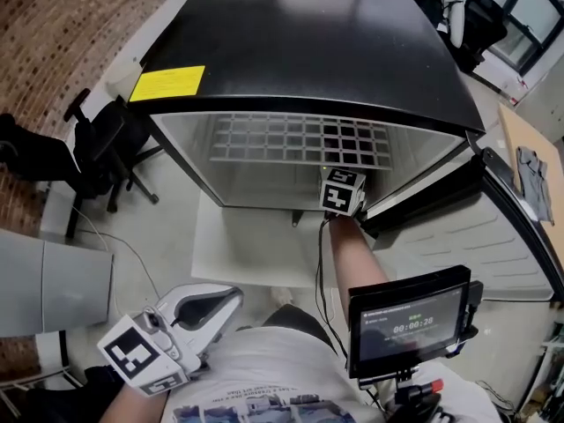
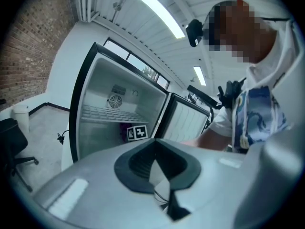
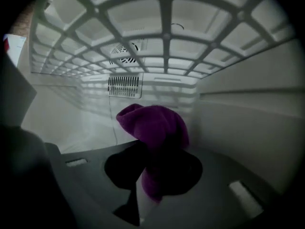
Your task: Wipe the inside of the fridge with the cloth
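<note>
**Colours and patterns at the open fridge**

Fridge: black shell, white lining, with a yellow label at its left near corner. Shelf: white grid. Cloth: plain purple. Marker cube: black squares on white. Left gripper: pale grey, with black-padded fingers. Brick wall: red-brown, pale joints.

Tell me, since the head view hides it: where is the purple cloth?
The cloth is pinched in the right gripper, inside the fridge, below the wire shelf and in front of the vent on the back wall.
</note>
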`<state>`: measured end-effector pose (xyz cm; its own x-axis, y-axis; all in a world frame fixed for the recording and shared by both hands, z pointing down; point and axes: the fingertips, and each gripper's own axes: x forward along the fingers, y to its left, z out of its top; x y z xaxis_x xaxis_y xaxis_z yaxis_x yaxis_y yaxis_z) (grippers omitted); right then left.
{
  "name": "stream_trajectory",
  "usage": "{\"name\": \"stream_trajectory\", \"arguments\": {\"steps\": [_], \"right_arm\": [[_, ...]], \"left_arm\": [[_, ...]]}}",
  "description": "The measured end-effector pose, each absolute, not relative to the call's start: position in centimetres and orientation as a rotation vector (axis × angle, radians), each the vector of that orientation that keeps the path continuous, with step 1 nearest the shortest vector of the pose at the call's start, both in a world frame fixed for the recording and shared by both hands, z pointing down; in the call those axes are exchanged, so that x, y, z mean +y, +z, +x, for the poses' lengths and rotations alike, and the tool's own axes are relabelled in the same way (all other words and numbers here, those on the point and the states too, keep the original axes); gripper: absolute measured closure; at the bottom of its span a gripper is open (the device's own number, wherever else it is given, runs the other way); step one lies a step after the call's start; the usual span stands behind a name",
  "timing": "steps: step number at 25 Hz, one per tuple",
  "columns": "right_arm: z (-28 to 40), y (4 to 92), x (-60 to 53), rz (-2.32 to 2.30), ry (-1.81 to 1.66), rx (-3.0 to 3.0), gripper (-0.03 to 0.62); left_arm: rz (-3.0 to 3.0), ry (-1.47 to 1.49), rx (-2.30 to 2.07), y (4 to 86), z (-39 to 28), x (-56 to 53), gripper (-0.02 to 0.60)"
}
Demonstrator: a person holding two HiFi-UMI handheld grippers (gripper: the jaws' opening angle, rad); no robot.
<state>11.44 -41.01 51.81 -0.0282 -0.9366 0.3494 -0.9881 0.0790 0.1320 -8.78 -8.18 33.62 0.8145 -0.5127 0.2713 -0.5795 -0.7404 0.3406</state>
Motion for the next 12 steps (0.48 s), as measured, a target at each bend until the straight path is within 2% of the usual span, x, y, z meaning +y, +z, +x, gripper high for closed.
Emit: {"name": "stream_trajectory", "arguments": {"steps": [5,12], "right_arm": [[9.8,54.3,-42.4,1.793,0.251,-2.012,0.520],[2.9,54.2,-42.1,1.621,0.243,-2.143,0.520]], "left_arm": [[2.566,0.230,-0.854,33.8,-9.3,-9.0,0.572],[2.532,0.228,-0.914,33.7,-10.2,-8.3,0.572]]}}
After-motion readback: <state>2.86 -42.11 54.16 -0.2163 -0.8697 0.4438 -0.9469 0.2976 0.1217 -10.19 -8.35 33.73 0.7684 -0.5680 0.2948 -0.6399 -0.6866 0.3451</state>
